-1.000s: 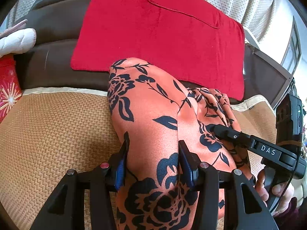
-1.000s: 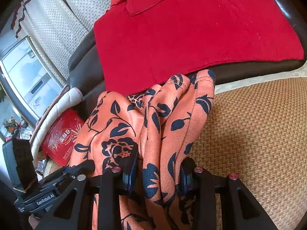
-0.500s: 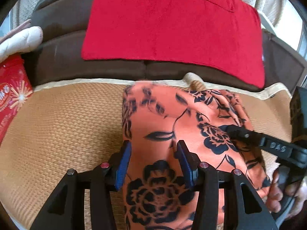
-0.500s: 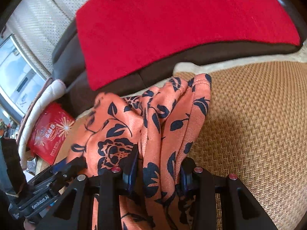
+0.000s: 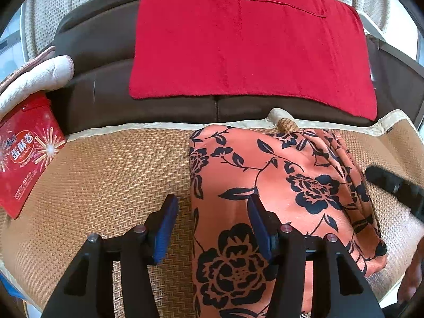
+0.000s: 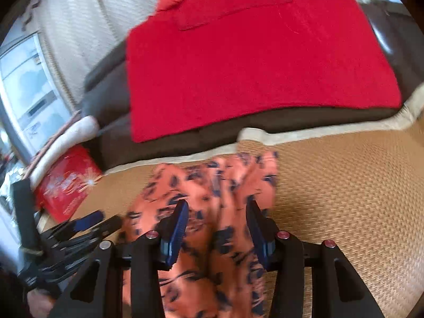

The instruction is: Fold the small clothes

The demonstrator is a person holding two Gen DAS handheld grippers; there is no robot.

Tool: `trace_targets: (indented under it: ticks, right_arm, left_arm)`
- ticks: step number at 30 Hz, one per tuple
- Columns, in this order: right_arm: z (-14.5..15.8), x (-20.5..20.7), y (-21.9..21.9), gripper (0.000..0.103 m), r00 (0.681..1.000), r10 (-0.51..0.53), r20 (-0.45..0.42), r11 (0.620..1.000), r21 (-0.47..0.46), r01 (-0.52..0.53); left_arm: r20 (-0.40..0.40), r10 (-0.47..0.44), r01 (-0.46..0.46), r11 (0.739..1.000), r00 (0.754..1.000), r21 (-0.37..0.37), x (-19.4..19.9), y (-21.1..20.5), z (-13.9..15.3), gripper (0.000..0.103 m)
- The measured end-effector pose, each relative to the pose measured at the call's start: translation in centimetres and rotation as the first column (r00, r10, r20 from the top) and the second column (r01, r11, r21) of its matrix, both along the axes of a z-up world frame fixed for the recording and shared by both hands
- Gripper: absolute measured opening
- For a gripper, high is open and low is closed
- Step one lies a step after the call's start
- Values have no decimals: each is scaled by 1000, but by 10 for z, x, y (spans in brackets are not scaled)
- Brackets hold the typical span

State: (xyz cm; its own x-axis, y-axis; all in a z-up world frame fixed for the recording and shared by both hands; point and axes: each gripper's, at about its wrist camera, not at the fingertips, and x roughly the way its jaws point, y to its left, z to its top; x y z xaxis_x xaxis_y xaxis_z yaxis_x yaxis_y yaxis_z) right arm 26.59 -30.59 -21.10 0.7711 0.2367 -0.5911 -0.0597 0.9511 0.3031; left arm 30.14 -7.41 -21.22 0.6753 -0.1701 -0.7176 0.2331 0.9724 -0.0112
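An orange garment with a black flower print (image 5: 278,172) lies on the woven mat (image 5: 106,185), pleated along its right side. My left gripper (image 5: 212,201) hovers over the garment's left edge and its jaws are opening. The left pad stands clear of the cloth and the right pad is over it. In the blurred right wrist view, my right gripper (image 6: 217,206) has the garment's bunched folds (image 6: 212,185) between its pads. Its gap is as narrow as when it held them earlier. Its finger also shows at the garment's right edge (image 5: 392,185).
A red towel (image 5: 238,39) hangs over the dark brown sofa back (image 5: 106,92) behind the mat. A red snack box (image 5: 23,153) and a white padded roll (image 5: 39,74) sit at the left. A person's hand (image 5: 413,278) is at the lower right.
The garment's far end came down from in front of the red towel and now lies flat on the mat. My left jaws have widened off the cloth. The right gripper drew back toward the right.
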Motion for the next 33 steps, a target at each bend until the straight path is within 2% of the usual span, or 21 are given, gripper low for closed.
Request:
trace_targets:
  ticks: [3,5,6,9,10,14,19,20,22,23,25,28,33]
  right_arm:
    - [-14,7,14,38,997,21,-73,999,-44,-24]
    - [-38,17,19,38,981,28,-193,997,-65,-42]
    - [-45,20,19,38,974,23,-226,997,-71,-40]
    - [-42,15,17,36,976,1,-219,998,-60,-15]
    - [-38,10,15,36,977,-7,-211,999,-42,-1]
    - [-22,-22,9,40,982,-48,-182,999,0,49]
    - [22,-80,6,40,992,-99,-85,995,-29,97]
    - [29,-85,8,53,992,-103,-71,994,-33,101]
    - [51,-108,8,71,992,-125,-13,991,-41,125]
    - [64,-122,8,71,990,-141,31,989,-51,142]
    - [84,-141,10,71,985,-150,79,985,-78,157]
    - [117,-174,10,71,977,-163,138,980,-91,177]
    - [154,-213,17,71,962,-184,202,970,-121,211]
  left_arm:
    - [14,18,-18,1000,1000,19,-5,2,3,56]
    - [41,28,-30,999,999,38,-9,3,9,56]
    - [50,31,-33,999,998,39,-12,5,12,57]
    - [94,53,-58,997,994,42,-27,12,27,70]
    - [110,63,-69,996,992,50,-32,13,31,75]
    - [165,88,-101,993,982,68,-59,19,57,80]
    - [232,101,-123,989,967,81,-101,22,97,90]
    - [247,102,-128,988,964,91,-108,22,104,91]
    - [297,113,-153,981,948,115,-127,22,122,91]
    - [320,118,-164,979,940,122,-136,22,130,92]
    - [362,123,-179,975,924,128,-158,24,149,102]
    - [426,121,-187,975,897,117,-189,28,173,102]
    - [497,110,-191,975,861,116,-233,29,208,102]
